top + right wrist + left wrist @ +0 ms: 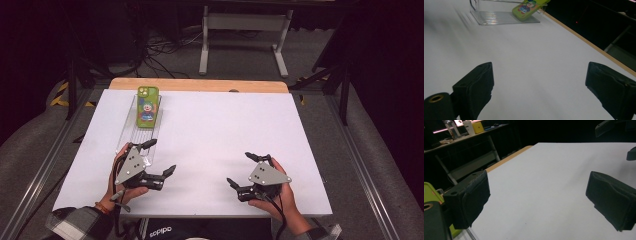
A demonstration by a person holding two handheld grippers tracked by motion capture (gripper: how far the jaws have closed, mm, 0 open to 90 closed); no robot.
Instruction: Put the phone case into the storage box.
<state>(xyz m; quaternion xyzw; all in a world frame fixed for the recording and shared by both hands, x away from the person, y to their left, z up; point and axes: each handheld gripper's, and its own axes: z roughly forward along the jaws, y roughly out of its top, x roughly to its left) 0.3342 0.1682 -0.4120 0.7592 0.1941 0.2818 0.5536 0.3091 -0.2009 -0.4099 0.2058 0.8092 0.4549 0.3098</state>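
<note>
White tabletop [225, 140]: green phone [148, 106] rests untouched at the far end of the clear tray [131, 135], your left gripper [157, 159] near it, right gripper [246, 169] well apart, both spread and empty, pickup outstanding

Left hand-held gripper [161, 157]: black body, grey three-cornered top plate with small dark screw holes, two black jaws; in the left gripper view the jaw pads [469, 197] are blocky, matte black, with a rough textured face and a brass-coloured ring at the lower left. Right hand-held gripper [246, 169]: same build, grey plate, black cable trailing along the wrist. The person wears a grey-and-white checked sleeve [75, 223] and an orange band at the left wrist, dark clothing with white lettering at bottom centre.
</note>
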